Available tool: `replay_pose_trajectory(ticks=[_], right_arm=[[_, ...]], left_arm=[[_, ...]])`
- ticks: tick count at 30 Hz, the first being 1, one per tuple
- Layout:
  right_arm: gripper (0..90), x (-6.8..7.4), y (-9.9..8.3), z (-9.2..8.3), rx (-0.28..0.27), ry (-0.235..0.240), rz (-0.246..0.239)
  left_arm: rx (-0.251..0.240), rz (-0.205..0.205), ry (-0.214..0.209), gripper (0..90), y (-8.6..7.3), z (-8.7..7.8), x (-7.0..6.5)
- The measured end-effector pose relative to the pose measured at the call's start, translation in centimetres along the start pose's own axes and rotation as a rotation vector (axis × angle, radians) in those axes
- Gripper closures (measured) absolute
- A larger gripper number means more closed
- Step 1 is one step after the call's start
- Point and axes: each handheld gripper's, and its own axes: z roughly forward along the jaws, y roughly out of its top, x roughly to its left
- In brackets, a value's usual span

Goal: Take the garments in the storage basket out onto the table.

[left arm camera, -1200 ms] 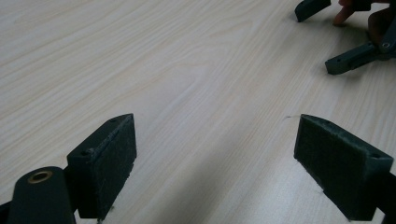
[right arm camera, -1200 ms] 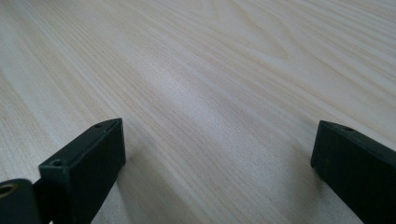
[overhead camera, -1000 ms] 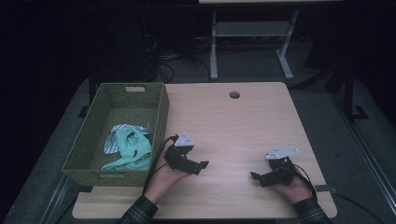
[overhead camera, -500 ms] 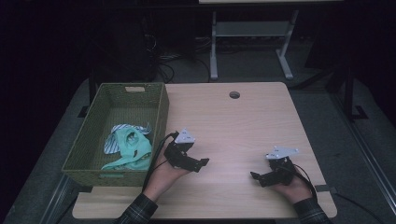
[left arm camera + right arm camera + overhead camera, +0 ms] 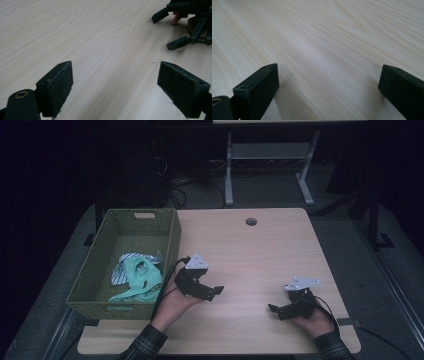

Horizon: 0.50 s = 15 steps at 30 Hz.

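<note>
- While the person's left hand (image 5: 172,301) lay on the table (image 5: 250,255) just beside the basket's near right corner, the left gripper (image 5: 212,291) it held pointed away from the basket (image 5: 172,232), toward the right hand.
- In the left gripper view, that gripper's two black padded jaws stood wide apart with only bare light wood between them; nothing was clamped.
- The same view caught the right gripper (image 5: 172,30) farther off across the wood, its two jaws also spread, with a fingertip showing behind them.
- Well apart from the basket, toward the table's near right corner, the right gripper (image 5: 274,309) sat in the right hand (image 5: 315,320), pointing back toward the basket.
- Its jaws stood wide apart in the right gripper view, again with nothing but wood grain between them.
- A grey three-cornered plate topped each gripper, and a dark cable trailed from each.
- The nearest things to the left gripper were the cloths (image 5: 137,275): a mint-green piece and a pale striped one, crumpled together on the floor of the basket in its nearer half, untouched by either gripper.
- The basket was a green woven one with a handle slot in its far wall, standing along the table's left edge.
- Beyond the basket's far right corner, a round hole (image 5: 251,221) sat in the tabletop near the far edge.
- Plaid sleeves (image 5: 145,347) showed at the near edge of the table.
</note>
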Motion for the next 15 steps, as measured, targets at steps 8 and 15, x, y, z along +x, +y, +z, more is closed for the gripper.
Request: replay_pose_trajectory(ticks=[8,15], right_arm=[[2.8,0.00,0.00,0.00,0.000,0.000,0.000],[2.7,-0.01,0.00,0.00,0.000,0.000,0.000]], left_arm=[[0.003,0.018,-0.012,12.5,0.65,-0.39,-0.02],[0.011,0.033,-0.037,12.6,1.02,-0.53,0.05]])
